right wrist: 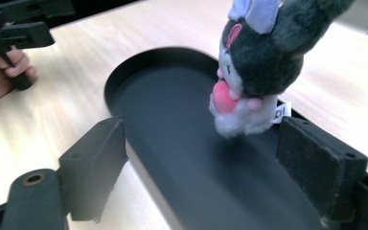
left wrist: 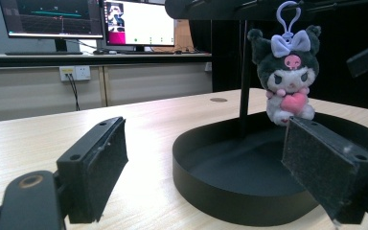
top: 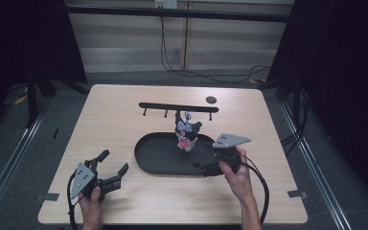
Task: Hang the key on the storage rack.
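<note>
Pale wood-grain bench point(top: 124, 115) carries everything; dark floor and black frame posts surround it. Left gripper point(top: 109, 168) sits near the bench's front left corner, jaws spread wide with nothing between them, aimed toward the tray. Right gripper point(top: 205, 165) is at the tray's right end, jaws also apart and holding nothing; in the right gripper view they straddle the tray rim just below the toy.

Plush toy point(top: 187, 133): dark grey-black body with pointed ears, white face, lilac bow with a pink skull mark, pink heart clasped at its chest, lilac keyring clip point(left wrist: 288, 15) on its head. It hangs from a black rack bar point(top: 178, 107) over the right half of the black oval tray point(top: 153, 158). White tag point(right wrist: 281, 111) at its back, print unreadable.

Small dark disc point(top: 211, 99) lies behind the rack. Monitors point(left wrist: 96, 19) and a wall socket point(left wrist: 74, 73) stand beyond the bench.
</note>
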`<state>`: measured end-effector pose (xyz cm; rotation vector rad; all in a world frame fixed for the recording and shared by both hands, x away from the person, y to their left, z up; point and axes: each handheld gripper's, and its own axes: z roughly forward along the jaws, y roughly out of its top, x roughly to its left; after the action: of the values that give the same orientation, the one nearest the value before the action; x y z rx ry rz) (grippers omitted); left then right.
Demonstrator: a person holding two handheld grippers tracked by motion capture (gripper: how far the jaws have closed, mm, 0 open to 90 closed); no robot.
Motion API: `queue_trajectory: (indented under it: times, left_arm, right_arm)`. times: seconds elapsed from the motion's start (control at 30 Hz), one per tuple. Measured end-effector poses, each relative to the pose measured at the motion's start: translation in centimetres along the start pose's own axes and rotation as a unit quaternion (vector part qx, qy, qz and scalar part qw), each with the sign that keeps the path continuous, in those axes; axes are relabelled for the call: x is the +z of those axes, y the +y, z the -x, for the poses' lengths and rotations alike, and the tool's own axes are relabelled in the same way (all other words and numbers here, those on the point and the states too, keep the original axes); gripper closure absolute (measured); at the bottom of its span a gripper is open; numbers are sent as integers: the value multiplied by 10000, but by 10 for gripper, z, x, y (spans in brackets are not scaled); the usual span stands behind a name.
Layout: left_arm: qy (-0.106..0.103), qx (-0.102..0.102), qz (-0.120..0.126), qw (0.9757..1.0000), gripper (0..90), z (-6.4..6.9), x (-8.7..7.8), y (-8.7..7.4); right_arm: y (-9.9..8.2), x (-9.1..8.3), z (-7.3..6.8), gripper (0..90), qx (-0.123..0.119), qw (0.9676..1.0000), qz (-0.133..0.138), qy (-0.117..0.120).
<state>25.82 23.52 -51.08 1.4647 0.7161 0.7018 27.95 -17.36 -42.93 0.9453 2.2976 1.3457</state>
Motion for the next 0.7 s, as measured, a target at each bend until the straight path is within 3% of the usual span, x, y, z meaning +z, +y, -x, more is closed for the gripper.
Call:
queue_trajectory:
  times: [0.13,0.2,0.23,0.27,0.3,0.33,0.4,0.6,0.7]
  left_arm:
    - [-1,3,-1,10000,153,0,0,0]
    - [-12,20,0,10000,153,0,0,0]
    - [-14,25,2,10000,153,0,0,0]
    - [-13,25,2,10000,153,0,0,0]
    - [-12,20,-3,10000,153,0,0,0]
    - [-11,21,-2,10000,153,0,0,0]
    - [-11,22,-3,10000,153,0,0,0]
    - [-10,18,0,10000,153,0,0,0]
    - [-14,17,10,10000,153,0,0,0]
  right_arm:
    - [-23,0,-6,150,24,9989,322,-331]
    - [-35,1,-8,148,23,9977,332,-596]
    - [-42,1,-10,146,113,9958,541,-725]
    - [-48,1,-10,145,192,9934,827,-767]
    - [-54,1,-11,145,167,9915,950,-873]
    - [-60,2,-13,144,105,9876,1097,-1115]
    - [-69,3,-15,145,186,9803,1436,-1345]
    - [-88,4,-21,145,77,9641,1991,-1754]
    - [-92,4,-25,143,33,9593,2175,-1803]
